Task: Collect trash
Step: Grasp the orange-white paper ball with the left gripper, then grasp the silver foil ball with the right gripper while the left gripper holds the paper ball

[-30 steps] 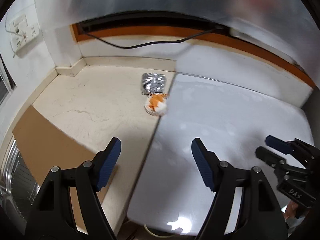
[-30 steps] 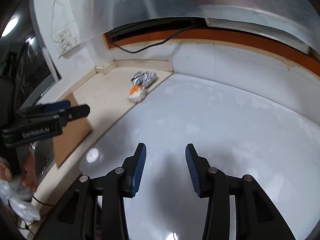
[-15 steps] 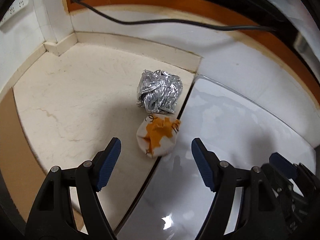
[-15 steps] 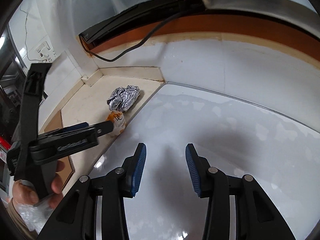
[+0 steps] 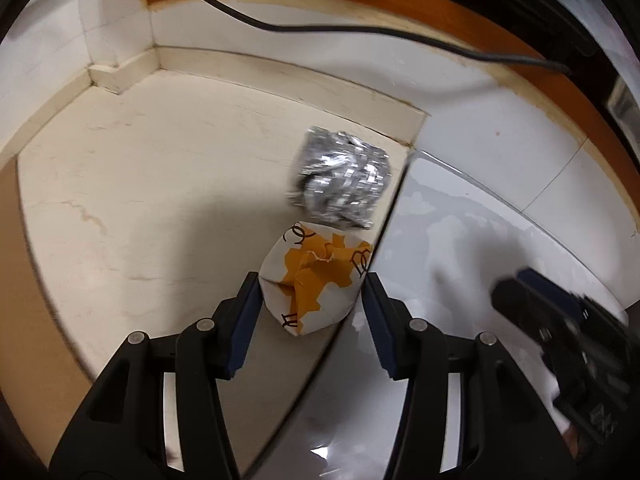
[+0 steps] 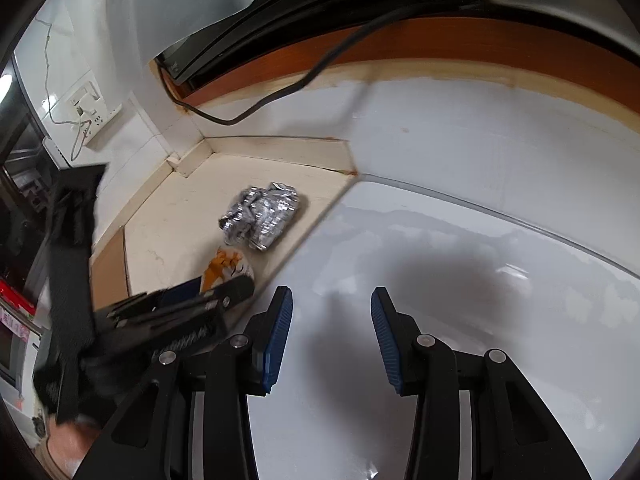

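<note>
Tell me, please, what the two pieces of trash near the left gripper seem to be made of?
The crumpled ball between the left gripper fingers looks like matte printed paper, white and orange, with torn creased edges. The silver lump behind it looks like aluminium foil or a foil wrapper: shiny, with fine crinkled highlights.

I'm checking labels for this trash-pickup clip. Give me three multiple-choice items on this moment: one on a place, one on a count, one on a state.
1. Where does the foil ball lie?
A. on the cream counter, just beyond the paper wad
B. on the glossy white surface
C. in the right gripper

2. How many pieces of trash show?
A. one
B. two
C. four

3. How is the left gripper?
A. shut and empty
B. clamped on the foil
C. around the paper wad, fingers at its sides

Key: 1 A, the foil sits on cream stone behind the wad. 2 B, only foil and wad. 3 C, a pad flanks each side of the wad.
</note>
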Tool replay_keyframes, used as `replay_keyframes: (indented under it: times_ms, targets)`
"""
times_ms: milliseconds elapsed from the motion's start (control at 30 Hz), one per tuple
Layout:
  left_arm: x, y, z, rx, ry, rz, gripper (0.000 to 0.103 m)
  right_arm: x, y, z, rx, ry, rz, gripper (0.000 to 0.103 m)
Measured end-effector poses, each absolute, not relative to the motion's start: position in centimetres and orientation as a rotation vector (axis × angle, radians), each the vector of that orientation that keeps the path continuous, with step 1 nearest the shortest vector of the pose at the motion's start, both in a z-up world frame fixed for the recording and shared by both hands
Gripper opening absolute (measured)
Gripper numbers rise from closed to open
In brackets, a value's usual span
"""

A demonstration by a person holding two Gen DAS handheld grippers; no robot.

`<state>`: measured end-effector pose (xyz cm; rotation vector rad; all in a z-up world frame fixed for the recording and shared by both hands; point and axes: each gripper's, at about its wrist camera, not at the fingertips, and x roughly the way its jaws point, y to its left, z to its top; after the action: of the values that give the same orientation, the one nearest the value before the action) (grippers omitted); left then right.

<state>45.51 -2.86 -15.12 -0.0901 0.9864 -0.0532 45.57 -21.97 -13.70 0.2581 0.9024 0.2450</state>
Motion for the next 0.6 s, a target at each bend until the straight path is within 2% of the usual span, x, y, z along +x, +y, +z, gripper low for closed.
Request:
replay_keyframes:
  times_ms: [100, 167, 400, 433, 467, 533, 600]
  targets:
    - [44.9, -1.3, -14.5, -0.106, 0.971, -0.053, 0.047, 47.0, -20.5, -13.8, 0.269, 0.897, 0.255, 0.047]
    - [44.5, 0.1, -13.7, -0.112, 0.952, -0.043, 0.047, 48.1, -19.3, -14.0, 0.275, 0.877, 0.261, 0.057]
    - [44.2, 4.5, -11.3, -0.168, 0.868, 0.031, 0.047, 52.5, -16.0, -14.3, 0.346, 0.859, 0.274, 0.058]
    - [44.2, 5.1, -11.2, -0.177, 0.866, 0.037, 0.047, 53.2, -15.5, -14.4, 0.357, 0.854, 0.283, 0.061]
    - [44.4, 5.5, -11.1, -0.185, 0.865, 0.041, 0.047, 53.7, -15.2, -14.4, 0.359, 0.853, 0.287, 0.071]
    - [44.4, 6.3, -11.0, -0.189, 0.86, 0.054, 0.047, 55.0, -14.3, -14.6, 0.346, 0.861, 0.276, 0.085]
    - [44.3, 6.9, -10.9, -0.188, 0.855, 0.062, 0.047, 55.9, -13.7, -14.8, 0.339, 0.869, 0.257, 0.087]
